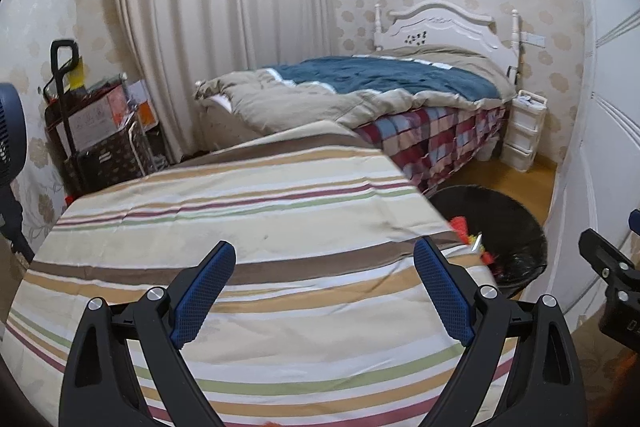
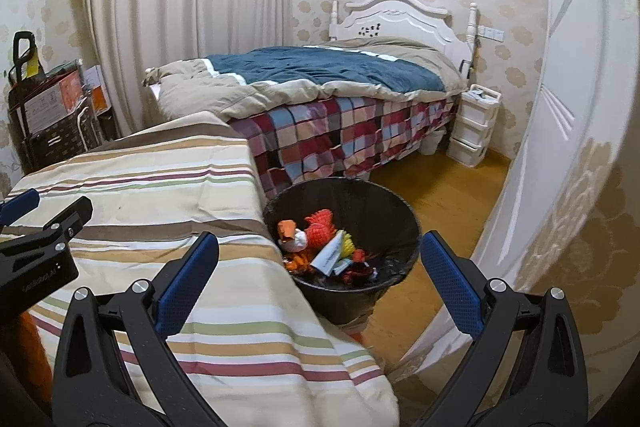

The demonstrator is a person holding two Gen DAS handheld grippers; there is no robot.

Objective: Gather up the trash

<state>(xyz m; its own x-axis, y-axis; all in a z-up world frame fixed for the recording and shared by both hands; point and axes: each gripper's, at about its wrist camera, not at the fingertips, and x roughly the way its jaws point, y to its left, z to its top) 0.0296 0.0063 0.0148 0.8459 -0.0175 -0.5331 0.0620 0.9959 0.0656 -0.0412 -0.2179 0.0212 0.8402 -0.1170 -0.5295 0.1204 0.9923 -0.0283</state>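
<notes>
Left wrist view first: my left gripper hangs with its blue pads spread wide and nothing between them, over the striped cloth of the surface, which looks bare of litter from here. At 3 o'clock I catch the black body of my right gripper at the frame edge.

From the right wrist, my right gripper is likewise wide and empty, poised above the edge of the surface with the black bin just beyond, at about 1 o'clock. Inside the bin lies the trash: red and orange crumpled pieces, something white, a folded paper slip. The bin stands on the wooden floor, close against the surface's corner.

Farther off at 12 o'clock are the bed and the curtain.

I judge the collecting close to finished, or between drops. My next move calls for a sweep of the surface and floor for any leftover scrap; an orange patch at 8 o'clock I cannot identify.
</notes>
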